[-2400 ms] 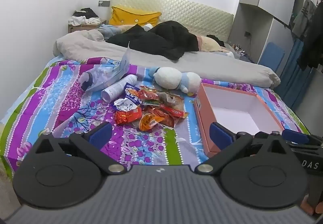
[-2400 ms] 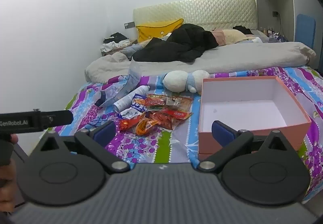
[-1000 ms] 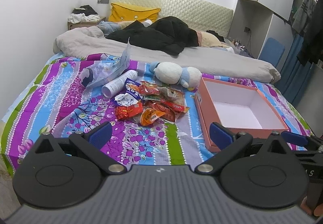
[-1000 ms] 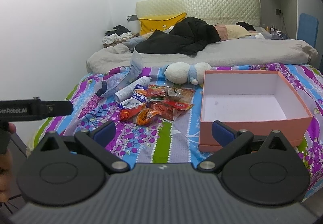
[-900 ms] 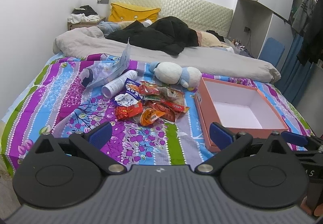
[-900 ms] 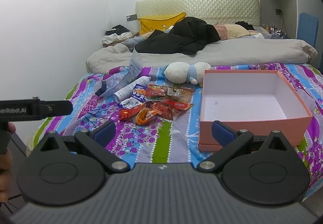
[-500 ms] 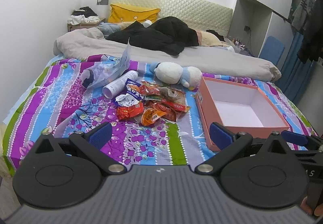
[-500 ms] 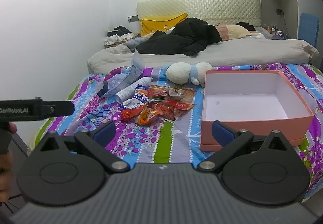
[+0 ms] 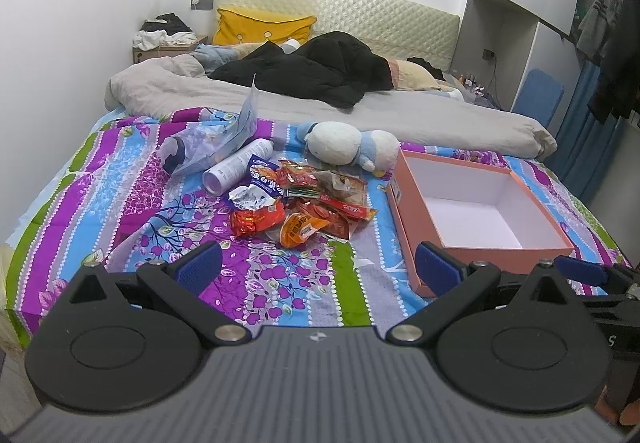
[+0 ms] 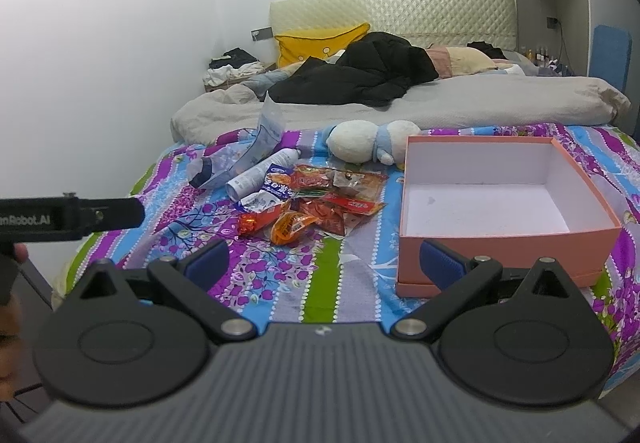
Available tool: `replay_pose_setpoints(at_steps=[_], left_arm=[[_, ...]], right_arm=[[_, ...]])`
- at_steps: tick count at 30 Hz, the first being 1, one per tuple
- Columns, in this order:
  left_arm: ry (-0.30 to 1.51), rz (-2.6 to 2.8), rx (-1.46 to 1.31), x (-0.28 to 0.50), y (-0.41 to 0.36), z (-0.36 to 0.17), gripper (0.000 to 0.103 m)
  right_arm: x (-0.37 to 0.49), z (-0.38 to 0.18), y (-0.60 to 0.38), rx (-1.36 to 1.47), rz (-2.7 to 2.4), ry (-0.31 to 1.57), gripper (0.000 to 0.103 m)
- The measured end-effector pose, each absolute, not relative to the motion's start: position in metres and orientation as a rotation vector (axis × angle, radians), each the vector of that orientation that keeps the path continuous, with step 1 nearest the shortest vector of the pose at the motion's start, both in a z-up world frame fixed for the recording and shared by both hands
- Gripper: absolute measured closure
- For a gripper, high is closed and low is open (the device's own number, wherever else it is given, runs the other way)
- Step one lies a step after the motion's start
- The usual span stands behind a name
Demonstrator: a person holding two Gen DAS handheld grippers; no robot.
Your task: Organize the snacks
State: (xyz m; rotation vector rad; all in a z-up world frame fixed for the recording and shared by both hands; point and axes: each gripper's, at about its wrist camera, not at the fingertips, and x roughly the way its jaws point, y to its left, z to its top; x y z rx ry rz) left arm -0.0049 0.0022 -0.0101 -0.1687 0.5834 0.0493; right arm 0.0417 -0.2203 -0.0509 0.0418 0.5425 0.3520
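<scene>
Left wrist view
Left hand-held gripper point(image 9: 318, 265): held level above the near edge of the bed, blue-padded fingers wide apart, nothing between them.
Right hand-held gripper point(image 9: 582, 271): only a blue tip and black frame show at the lower right edge; cannot tell how its fingers stand here.
Snacks: loose pile of crinkled red, orange and blue-white foil snack packets point(image 9: 300, 203) on the purple-striped floral bedspread point(image 9: 120, 203), left of the box, apart from it.
Container: open salmon-pink cardboard box with white inside point(image 9: 476, 211), nothing in it.
Nearby: white cylindrical spray can point(image 9: 238, 167) lying on its side, touching the pile; white-and-blue plush toy point(image 9: 348, 145) behind the pile.

Right wrist view
Right hand-held gripper point(image 10: 324, 259): level, aimed at the bed, fingers wide apart, nothing held.
Left hand-held gripper point(image 10: 72, 219): black bar entering from the left edge, hanging short of the pile.
Snacks: same snack packets point(image 10: 316, 203) heaped mid-bed, between spray can point(image 10: 260, 173) and box.
Container: pink box point(image 10: 500, 239) just right of the pile, white floor bare.
Plush toy point(image 10: 368, 141): beside the box's far left corner.
</scene>
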Motion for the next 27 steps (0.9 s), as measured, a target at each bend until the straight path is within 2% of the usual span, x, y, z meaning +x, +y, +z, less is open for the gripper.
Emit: replay_pose_setpoints(at_steps=[18, 27], left_arm=[[0.599, 0.046, -0.172, -0.002, 0.001, -0.016, 0.000], [0.618, 0.062, -0.155, 0.017, 0.006, -0.048, 0.000]], right_arm=[[0.044, -0.066, -0.224, 0.032, 0.332, 0.569, 0.000], [0.056, -0.087, -0.218, 0.028, 0.336, 0.586, 0.000]])
